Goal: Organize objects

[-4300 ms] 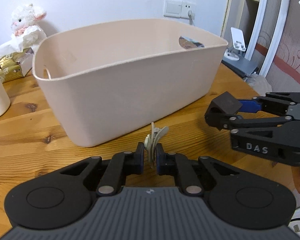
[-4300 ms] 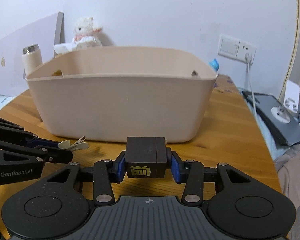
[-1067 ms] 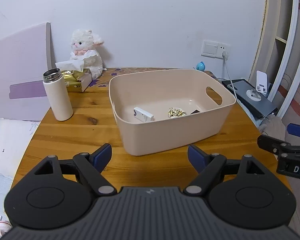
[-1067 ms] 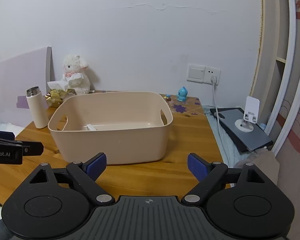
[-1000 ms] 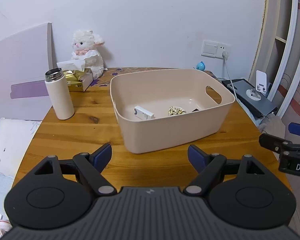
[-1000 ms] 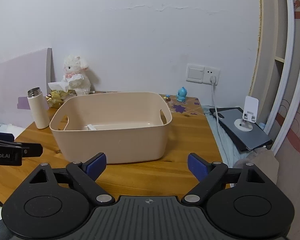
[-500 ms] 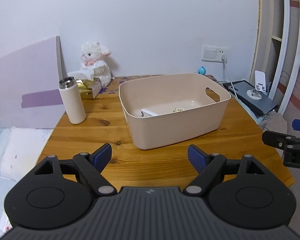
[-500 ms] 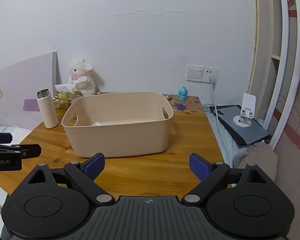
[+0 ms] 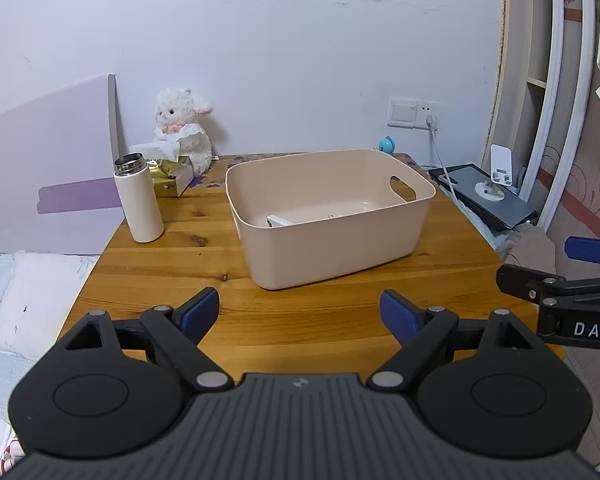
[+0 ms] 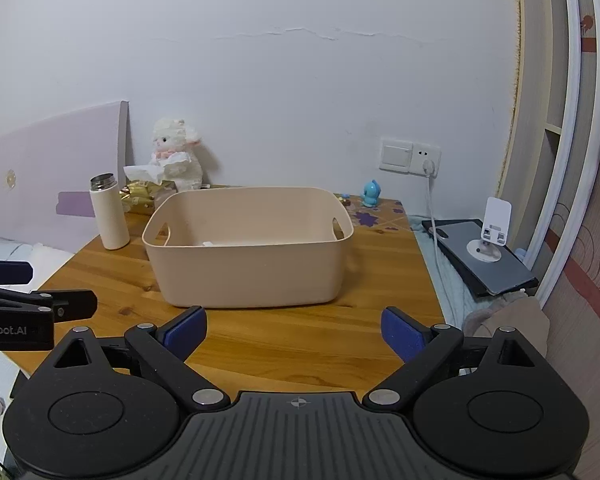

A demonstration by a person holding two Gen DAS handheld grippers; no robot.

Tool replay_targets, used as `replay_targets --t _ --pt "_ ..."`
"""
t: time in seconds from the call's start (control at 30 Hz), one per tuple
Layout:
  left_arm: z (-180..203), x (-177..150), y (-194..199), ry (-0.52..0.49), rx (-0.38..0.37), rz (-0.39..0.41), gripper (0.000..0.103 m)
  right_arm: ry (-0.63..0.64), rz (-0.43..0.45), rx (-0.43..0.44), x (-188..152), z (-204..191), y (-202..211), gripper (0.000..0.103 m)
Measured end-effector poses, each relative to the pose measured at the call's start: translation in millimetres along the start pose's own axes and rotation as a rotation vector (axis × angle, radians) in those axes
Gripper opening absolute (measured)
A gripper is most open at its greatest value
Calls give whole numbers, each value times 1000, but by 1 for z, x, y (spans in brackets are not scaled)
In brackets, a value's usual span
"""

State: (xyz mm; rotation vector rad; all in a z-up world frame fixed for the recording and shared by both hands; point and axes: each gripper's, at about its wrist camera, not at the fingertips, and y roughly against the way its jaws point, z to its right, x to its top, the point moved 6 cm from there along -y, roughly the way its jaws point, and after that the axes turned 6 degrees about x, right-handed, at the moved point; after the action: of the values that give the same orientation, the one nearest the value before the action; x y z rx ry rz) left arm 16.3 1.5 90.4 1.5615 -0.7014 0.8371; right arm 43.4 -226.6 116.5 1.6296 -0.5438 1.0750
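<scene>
A beige plastic bin (image 9: 340, 252) (image 10: 252, 276) sits in the middle of the wooden table (image 9: 172, 264) (image 10: 384, 272). Inside it a small white box (image 9: 278, 222) shows above the near wall; the other contents are hidden. My left gripper (image 9: 300, 312) is open and empty, held back over the table's near edge. My right gripper (image 10: 294, 332) is also open and empty, likewise well short of the bin. Each gripper shows at the side of the other's view.
A white flask (image 9: 138, 198) (image 10: 109, 212) stands left of the bin. A plush lamb (image 9: 182, 128) and a tissue box (image 9: 172, 174) sit at the back left. A tablet with a phone stand (image 9: 488, 196) (image 10: 484, 256) lies right of the table; a blue figurine (image 10: 370, 193) stands near the wall socket.
Both grippers held objects 4.3 s ago, a hair clip on the left and a dark box on the right; both now stand open and empty. Over the last second both pulled back from the bin.
</scene>
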Motion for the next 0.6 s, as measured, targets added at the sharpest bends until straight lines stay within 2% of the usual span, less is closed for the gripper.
replay_targets --t 0.6 --pt "5 -4 5 -31 -12 -3 89 11 -19 3 -5 -7 2 98"
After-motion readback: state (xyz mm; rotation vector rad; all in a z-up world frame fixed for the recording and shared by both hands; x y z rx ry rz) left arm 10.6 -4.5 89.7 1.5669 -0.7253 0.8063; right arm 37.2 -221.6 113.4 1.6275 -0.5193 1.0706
